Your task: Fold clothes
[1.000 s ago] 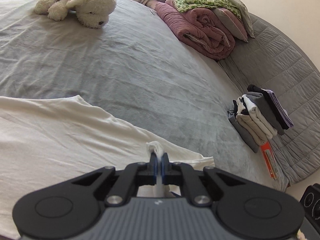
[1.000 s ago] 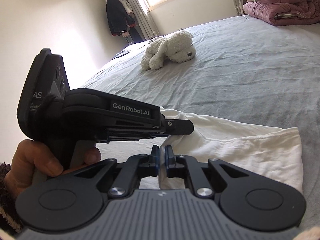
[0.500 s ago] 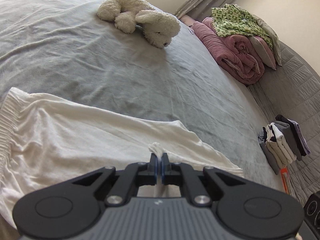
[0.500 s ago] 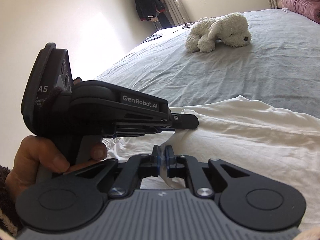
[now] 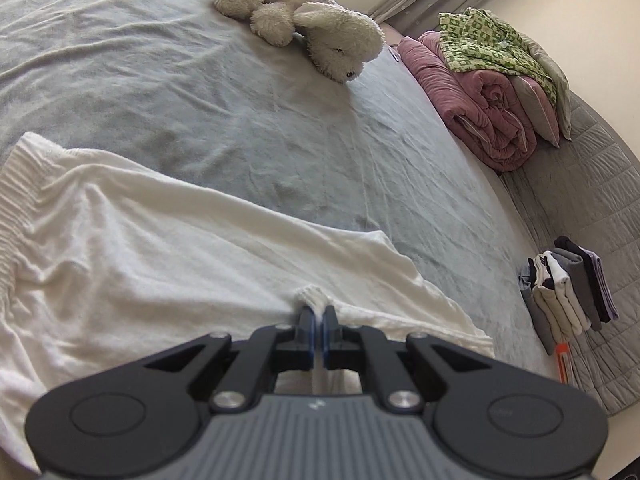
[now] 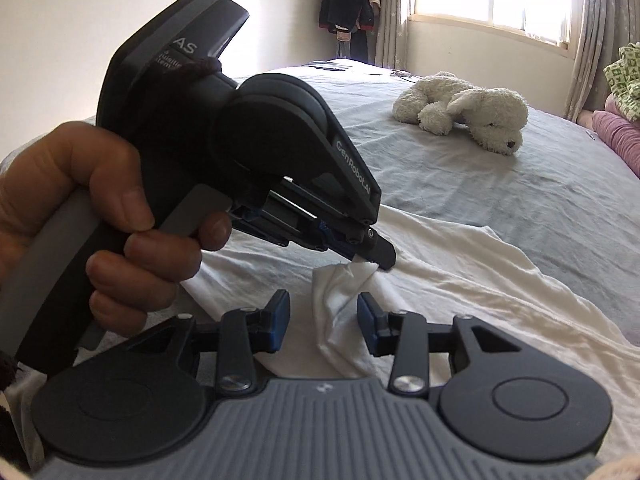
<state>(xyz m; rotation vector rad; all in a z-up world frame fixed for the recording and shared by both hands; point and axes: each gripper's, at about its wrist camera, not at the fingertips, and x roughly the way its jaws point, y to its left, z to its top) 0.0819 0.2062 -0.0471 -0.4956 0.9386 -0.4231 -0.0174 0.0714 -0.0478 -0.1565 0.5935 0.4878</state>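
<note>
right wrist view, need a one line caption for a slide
Right gripper open around a raised fold of the white garment, which the hand-held left gripper pinches on the grey bed.

White garment (image 5: pixel 168 248): near part hidden under left claw (image 5: pixel 319 320) body, left side cut by frame edge. Pinched fabric hidden between the pads. Folded stack (image 5: pixel 568 288) near bed's right edge: items too small to identify. Hanging clothes (image 6: pixel 348 4) in far corner: dark, indistinct.

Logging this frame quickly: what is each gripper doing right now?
Left gripper: shut on the white cotton garment.
Right gripper: open, fingers either side of a raised fold, not gripping.
</note>
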